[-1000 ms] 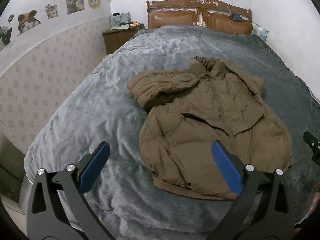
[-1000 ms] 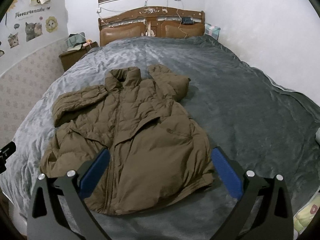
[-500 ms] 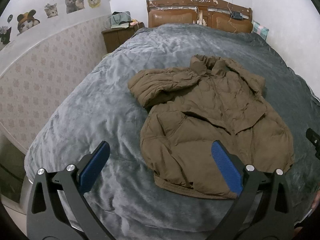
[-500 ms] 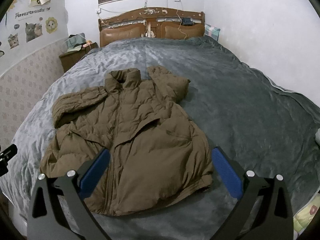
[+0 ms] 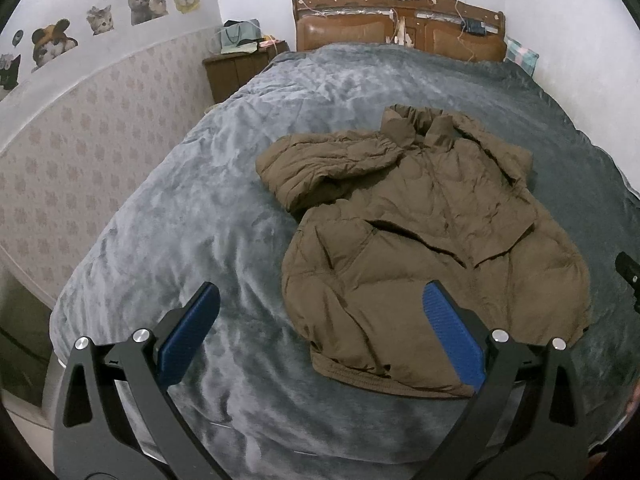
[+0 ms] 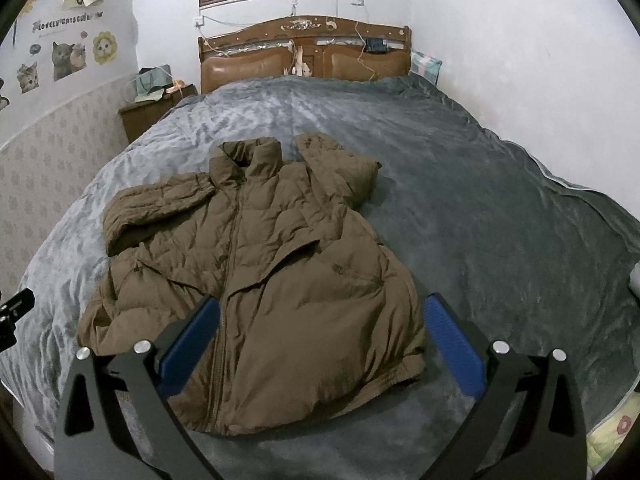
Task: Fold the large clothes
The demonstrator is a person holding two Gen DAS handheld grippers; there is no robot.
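My big brown puffy coat (image 5: 432, 232) lies flat on the bed, front side up. It is soft and fat, with stitched lines that make little pillows all over it. The cloth is a bit shiny and has lots of wrinkles. The zipper (image 6: 230, 264) runs down the middle and looks closed. The collar (image 6: 250, 158) stands up at the far end, toward the headboard. One sleeve (image 5: 324, 164) is bent across near the collar, and the other sleeve (image 6: 340, 164) is folded in on the other side. The bottom hem (image 5: 384, 376) is the part closest to me.

Under the coat is a fuzzy gray blanket (image 5: 192, 220) that covers the whole bed. It looks soft and has wavy marks in it.

My left hand-held gripper (image 5: 320, 332) hangs above the near end of the bed. Its two black fingers with bumpy blue pads (image 5: 452, 340) are spread wide apart and hold nothing. One pad is over the coat's hem corner and the other is over the blanket. My right hand-held gripper (image 6: 320, 344) is also spread wide with nothing in it, above the hem of the coat.

Far back is a brown wooden headboard (image 6: 304, 56) with curvy carving. A small wooden nightstand (image 5: 240, 72) sits beside the bed. Cat stickers (image 5: 146, 0) are on the wall.
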